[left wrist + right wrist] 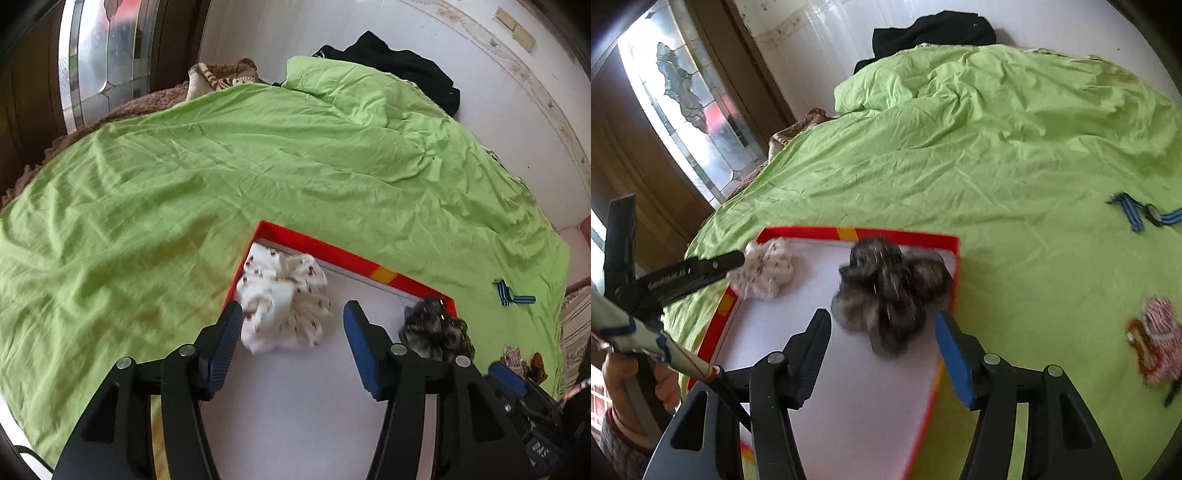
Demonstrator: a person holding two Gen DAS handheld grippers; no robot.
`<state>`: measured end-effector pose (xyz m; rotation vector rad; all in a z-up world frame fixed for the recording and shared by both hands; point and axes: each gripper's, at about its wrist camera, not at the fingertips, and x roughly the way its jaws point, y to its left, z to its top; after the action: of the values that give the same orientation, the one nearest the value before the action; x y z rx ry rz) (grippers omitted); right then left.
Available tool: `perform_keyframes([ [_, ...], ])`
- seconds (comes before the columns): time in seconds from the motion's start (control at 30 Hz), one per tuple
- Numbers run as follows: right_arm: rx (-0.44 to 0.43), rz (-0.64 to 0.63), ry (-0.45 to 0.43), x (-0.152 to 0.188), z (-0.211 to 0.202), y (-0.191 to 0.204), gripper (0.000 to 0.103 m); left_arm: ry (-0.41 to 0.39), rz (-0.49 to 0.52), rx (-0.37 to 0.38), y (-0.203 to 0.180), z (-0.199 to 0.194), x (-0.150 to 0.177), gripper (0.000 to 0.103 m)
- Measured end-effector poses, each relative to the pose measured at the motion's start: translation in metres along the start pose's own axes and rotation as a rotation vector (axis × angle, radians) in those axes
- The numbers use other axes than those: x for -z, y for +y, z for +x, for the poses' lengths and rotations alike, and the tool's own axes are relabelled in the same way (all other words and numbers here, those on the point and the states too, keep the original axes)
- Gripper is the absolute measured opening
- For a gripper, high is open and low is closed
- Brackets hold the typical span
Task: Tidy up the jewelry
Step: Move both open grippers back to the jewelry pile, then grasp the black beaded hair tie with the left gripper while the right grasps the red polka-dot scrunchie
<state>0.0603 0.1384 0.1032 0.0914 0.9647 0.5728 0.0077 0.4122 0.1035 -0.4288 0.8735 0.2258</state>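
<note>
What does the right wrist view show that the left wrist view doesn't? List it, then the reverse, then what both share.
Only the right wrist view: the person's hand and the left hand-held gripper seen from the side, beside the white scrunchie.

Only the left wrist view: little of its own, chiefly the wall border at upper right.

Both: the red-rimmed box, the white scrunchie, the dark scrunchie, the blue striped ribbon, the green sheet and black clothing.

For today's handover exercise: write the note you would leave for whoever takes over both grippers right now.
Left gripper: open, white scrunchie lying loose between its fingers.
Right gripper: open, dark scrunchie loose in front of it.
Both scrunchies lie in the red-rimmed tray on the green sheet.
Done: two pieces in the tray.
Left: blue striped band and pink-and-orange piece lie on the sheet, right of the tray.
</note>
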Motion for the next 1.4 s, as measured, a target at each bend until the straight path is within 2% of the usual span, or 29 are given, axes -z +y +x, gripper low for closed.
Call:
perform_keyframes([
  [0.1, 0.028, 0.003, -0.004, 0.023, -0.022, -0.012, 0.064, -0.004, 0.023, -0.03, -0.01, -0.014, 0.013, 0.056],
  [0.2, 0.052, 0.032, -0.014, 0.047, -0.046, -0.032, 0.064, -0.004, 0.059, -0.018, -0.028, -0.031, 0.029, 0.056],
  [0.4, 0.118, 0.149, -0.035, 0.105, -0.104, -0.101, 0.064, 0.03, 0.175, 0.077, -0.092, -0.059, 0.065, 0.056],
  [0.47, 0.16, 0.19, -0.046, 0.122, -0.126, -0.13, 0.064, 0.056, 0.22, 0.13, -0.125, -0.063, 0.079, 0.056],
  [0.7, 0.263, 0.363, -0.112, 0.158, -0.193, -0.228, 0.064, 0.158, 0.331, 0.246, -0.228, -0.044, 0.123, 0.056],
  [0.87, 0.29, 0.439, -0.163, 0.166, -0.216, -0.278, 0.064, 0.212, 0.369, 0.294, -0.287, -0.015, 0.134, 0.056],
  [1.1, 0.301, 0.525, -0.226, 0.14, -0.218, -0.342, 0.064, 0.268, 0.375, 0.334, -0.358, 0.04, 0.124, 0.056],
  [1.27, 0.23, 0.607, -0.266, 0.118, -0.202, -0.379, 0.064, 0.319, 0.367, 0.329, -0.388, 0.081, 0.119, 0.056],
  [1.4, 0.187, 0.614, -0.28, 0.108, -0.186, -0.387, 0.064, 0.359, 0.371, 0.329, -0.397, 0.107, 0.121, 0.056],
])
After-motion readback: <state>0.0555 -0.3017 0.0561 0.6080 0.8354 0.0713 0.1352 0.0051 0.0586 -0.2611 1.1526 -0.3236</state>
